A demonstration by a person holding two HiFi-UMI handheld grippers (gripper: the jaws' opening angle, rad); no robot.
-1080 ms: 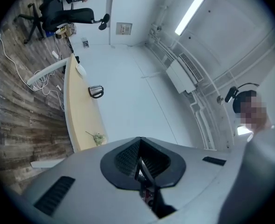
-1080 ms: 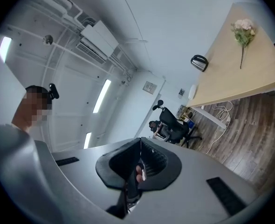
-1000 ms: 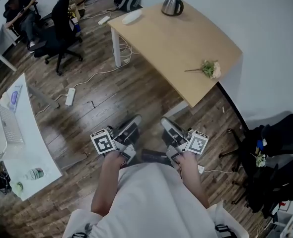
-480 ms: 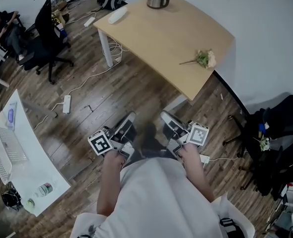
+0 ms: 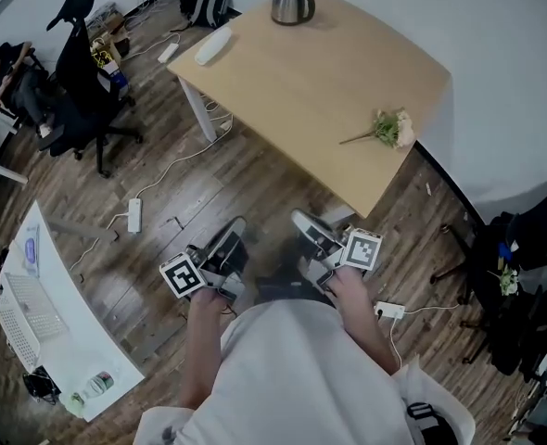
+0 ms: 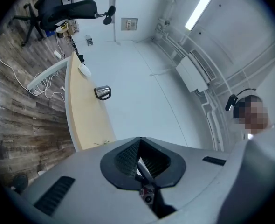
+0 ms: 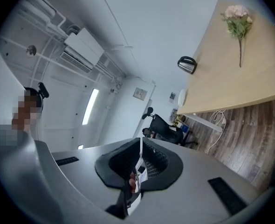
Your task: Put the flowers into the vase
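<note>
Wooden bench (image 5: 320, 72) carries flowers (image 5: 391, 130), right of frame near edge. Likely light, soft blooms, thin stem: pinch stem mid-length, gently. Left tongs (image 5: 234, 227), right tongs (image 5: 303, 221) clenched, empty, well apart from flowers.

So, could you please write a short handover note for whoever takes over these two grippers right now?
Left gripper: shut, empty, held over the floor short of the table.
Right gripper: shut, empty, beside the left one.
Flowers: lying on the table near its right edge, not held.
Vase: none clearly in view. A kettle and a white oblong object sit at the table's far end.
Done: nothing yet.
Left: locate the vase, pick up the flowers, put them in it.
</note>
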